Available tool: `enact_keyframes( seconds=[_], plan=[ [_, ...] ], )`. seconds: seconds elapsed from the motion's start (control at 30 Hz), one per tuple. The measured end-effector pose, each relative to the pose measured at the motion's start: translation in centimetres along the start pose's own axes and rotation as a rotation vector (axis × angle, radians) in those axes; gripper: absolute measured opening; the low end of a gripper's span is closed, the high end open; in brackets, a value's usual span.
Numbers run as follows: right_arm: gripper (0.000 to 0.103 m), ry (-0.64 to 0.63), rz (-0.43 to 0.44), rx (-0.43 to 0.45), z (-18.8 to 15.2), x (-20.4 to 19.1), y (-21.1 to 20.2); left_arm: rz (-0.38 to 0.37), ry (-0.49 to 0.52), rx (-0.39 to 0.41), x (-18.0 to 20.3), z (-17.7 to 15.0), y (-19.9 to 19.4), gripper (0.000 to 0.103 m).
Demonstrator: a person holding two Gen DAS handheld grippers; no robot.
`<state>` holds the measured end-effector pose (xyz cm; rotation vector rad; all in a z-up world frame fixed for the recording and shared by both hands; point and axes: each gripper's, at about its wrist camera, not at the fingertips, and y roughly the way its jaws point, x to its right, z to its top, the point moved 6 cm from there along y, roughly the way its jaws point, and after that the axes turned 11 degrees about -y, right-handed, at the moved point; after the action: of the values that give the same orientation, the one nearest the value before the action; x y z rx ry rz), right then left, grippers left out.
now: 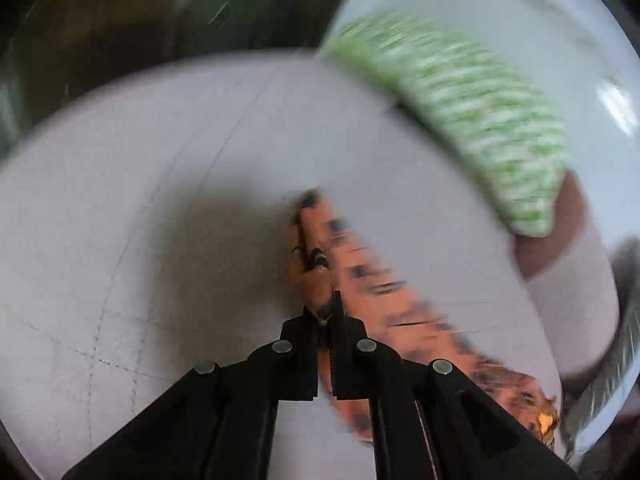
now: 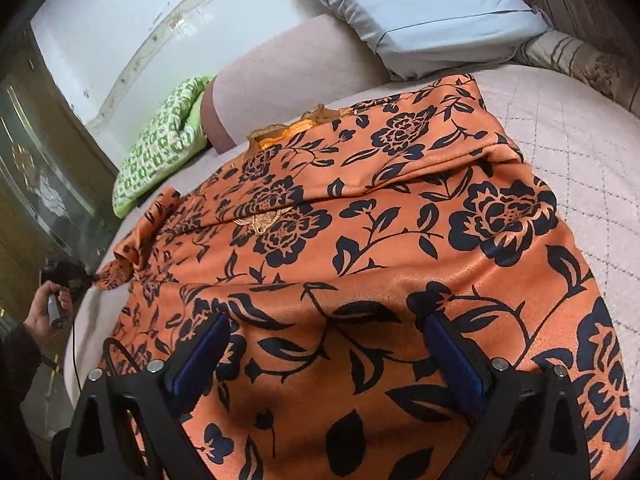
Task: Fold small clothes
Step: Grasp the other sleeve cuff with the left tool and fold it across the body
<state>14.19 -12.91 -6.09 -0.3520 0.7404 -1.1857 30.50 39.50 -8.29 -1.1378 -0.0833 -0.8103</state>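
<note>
An orange garment with a dark floral print [image 2: 360, 248] lies spread on the pale quilted bed [image 2: 580, 152], one sleeve folded across its top. My right gripper [image 2: 324, 344] is open, its blue pads [image 2: 204, 352] hovering just above the garment's lower part. My left gripper [image 1: 326, 316] is shut on a bunched corner of the same garment [image 1: 316, 264] and holds it over the bed; the left wrist view is blurred by motion. The left gripper also shows in the right wrist view [image 2: 80, 276], at the garment's left sleeve tip.
A green and white patterned cloth [image 2: 160, 144] lies at the bed's far left edge and shows in the left wrist view [image 1: 472, 120]. A grey pillow [image 2: 420, 12] and a striped cushion [image 2: 580, 56] lie at the head. A cabinet [image 2: 36, 160] stands left.
</note>
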Motion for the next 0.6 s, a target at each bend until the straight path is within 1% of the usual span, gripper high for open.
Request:
enact_keyframes(
  seconds=[0.07, 0.1, 0.17, 0.2, 0.23, 0.27, 0.33, 0.37, 0.4, 0.43, 0.5, 0.53, 0.57, 0.6],
  plan=[
    [0.099, 0.006, 0.007, 0.003, 0.1, 0.2, -0.2, -0.101, 0.132, 0.078, 6.6, -1.3, -4.9, 0.003],
    [0.099, 0.008, 0.011, 0.006, 0.1, 0.2, -0.3, -0.164, 0.214, 0.119, 10.7, -2.8, -7.8, 0.003],
    [0.099, 0.016, 0.021, 0.009, 0.1, 0.2, -0.4, -0.284, 0.355, 0.178, 17.9, -6.5, -12.8, 0.003],
    [0.099, 0.019, 0.026, 0.011, 0.1, 0.1, -0.3, -0.346, 0.424, 0.190, 21.6, -9.2, -15.0, 0.003],
    [0.099, 0.022, 0.030, 0.012, 0.2, 0.1, -0.4, -0.399, 0.482, 0.187, 24.5, -11.7, -16.5, 0.003],
    [0.099, 0.024, 0.032, 0.013, 0.2, 0.1, -0.3, -0.463, 0.552, 0.174, 27.9, -15.6, -17.9, 0.003],
    [0.099, 0.026, 0.035, 0.015, 0.2, 0.0, -0.2, -0.532, 0.642, 0.132, 31.9, -21.5, -18.8, 0.003],
    [0.099, 0.028, 0.037, 0.016, 0.2, 0.0, -0.3, -0.566, 0.699, 0.096, 34.2, -25.6, -18.7, 0.003],
    [0.099, 0.031, 0.040, 0.017, 0.2, 0.1, -0.3, -0.577, 0.726, 0.076, 35.5, -27.7, -18.2, 0.003],
    [0.099, 0.033, 0.042, 0.017, 0.2, -0.1, -0.2, -0.584, 0.766, 0.040, 37.1, -31.2, -17.2, 0.003],
    [0.099, 0.035, 0.044, 0.018, 0.2, -0.1, -0.2, -0.580, 0.834, -0.063, 39.1, -37.4, -14.4, 0.003],
    [0.099, 0.037, 0.046, 0.017, 0.2, -0.1, -0.2, -0.546, 0.882, -0.105, 39.7, -40.7, -12.2, 0.004],
    [0.099, 0.039, 0.048, 0.017, 0.2, -0.1, -0.2, -0.507, 0.914, -0.139, 39.8, -43.0, -10.4, 0.004],
    [0.099, 0.042, 0.052, 0.017, 0.2, -0.1, -0.3, -0.460, 0.942, -0.224, 39.2, -45.9, -7.9, 0.004]
  ],
)
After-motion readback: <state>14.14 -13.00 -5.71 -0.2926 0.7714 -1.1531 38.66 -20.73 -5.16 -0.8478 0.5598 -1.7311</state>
